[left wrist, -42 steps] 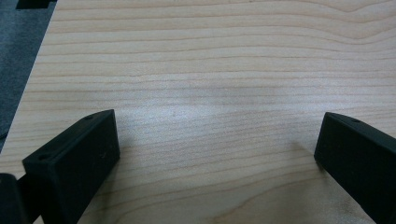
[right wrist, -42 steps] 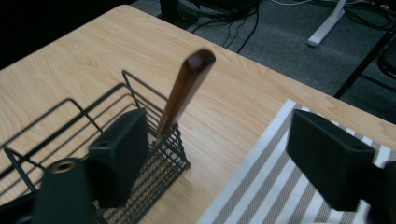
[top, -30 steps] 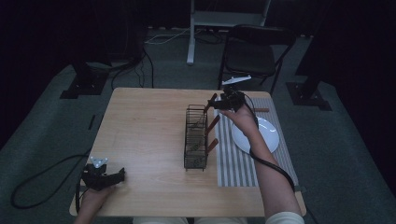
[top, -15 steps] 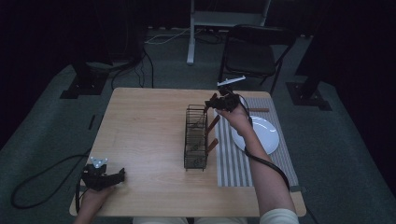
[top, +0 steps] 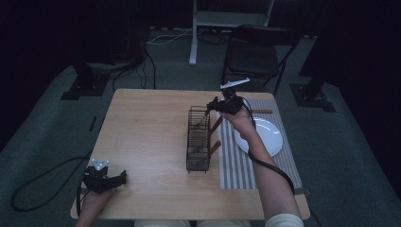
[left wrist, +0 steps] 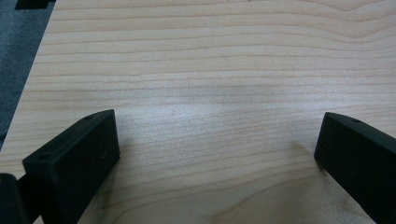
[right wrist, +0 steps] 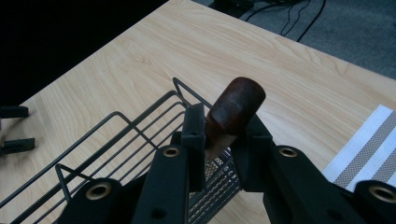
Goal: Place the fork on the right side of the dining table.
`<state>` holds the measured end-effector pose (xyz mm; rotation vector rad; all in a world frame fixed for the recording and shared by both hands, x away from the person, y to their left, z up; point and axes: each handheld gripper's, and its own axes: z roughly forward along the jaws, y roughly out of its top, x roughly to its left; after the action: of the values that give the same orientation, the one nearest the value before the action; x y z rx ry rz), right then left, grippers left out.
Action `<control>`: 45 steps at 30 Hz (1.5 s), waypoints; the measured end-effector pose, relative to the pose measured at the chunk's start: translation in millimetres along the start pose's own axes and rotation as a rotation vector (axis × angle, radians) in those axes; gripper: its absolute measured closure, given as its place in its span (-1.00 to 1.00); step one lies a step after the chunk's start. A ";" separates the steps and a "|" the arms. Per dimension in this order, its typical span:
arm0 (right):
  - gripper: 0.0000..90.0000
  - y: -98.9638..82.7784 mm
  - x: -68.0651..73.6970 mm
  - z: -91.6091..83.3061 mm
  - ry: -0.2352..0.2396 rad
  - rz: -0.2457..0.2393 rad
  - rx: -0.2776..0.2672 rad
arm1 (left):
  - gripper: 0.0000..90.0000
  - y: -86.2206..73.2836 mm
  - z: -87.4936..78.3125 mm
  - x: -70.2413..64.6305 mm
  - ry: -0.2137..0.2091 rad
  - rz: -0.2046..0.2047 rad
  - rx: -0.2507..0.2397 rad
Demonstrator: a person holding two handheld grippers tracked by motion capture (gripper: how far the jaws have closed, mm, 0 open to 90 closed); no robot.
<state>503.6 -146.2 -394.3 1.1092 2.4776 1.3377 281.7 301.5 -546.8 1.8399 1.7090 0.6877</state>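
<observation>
The right hand-held gripper (right wrist: 219,140) is clamped on a brown wooden handle (right wrist: 233,112) over the wire rack (top: 197,139) (mid-table (top: 146,127)); the left hand-held gripper (left wrist: 215,154) rests on the table's near corner, jaws apart.

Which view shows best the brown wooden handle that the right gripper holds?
The right gripper view: the handle stands large and sharp between the right gripper's jaws, above the wire rack. In the high view it is small and dim at the rack's far end. The left gripper view shows bare table.
</observation>
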 end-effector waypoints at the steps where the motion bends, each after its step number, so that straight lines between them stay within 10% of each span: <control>1: 0.70 0.3 1.2 -0.4 -0.006 -0.005 -0.001 | -0.99 0.0 0.0 0.0 0.000 0.000 0.000; 26: 0.70 12.7 34.6 -87.9 0.012 -0.093 -0.175 | -0.99 0.0 0.1 -0.1 0.000 -0.001 -0.001; 45: 0.70 -11.7 24.6 -181.6 -0.113 -0.071 -0.267 | -0.99 0.1 0.1 0.0 0.000 0.000 -0.001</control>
<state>403.6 -257.6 -287.9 0.9967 2.1606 1.4868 281.7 301.5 -546.8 1.8386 1.7087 0.6891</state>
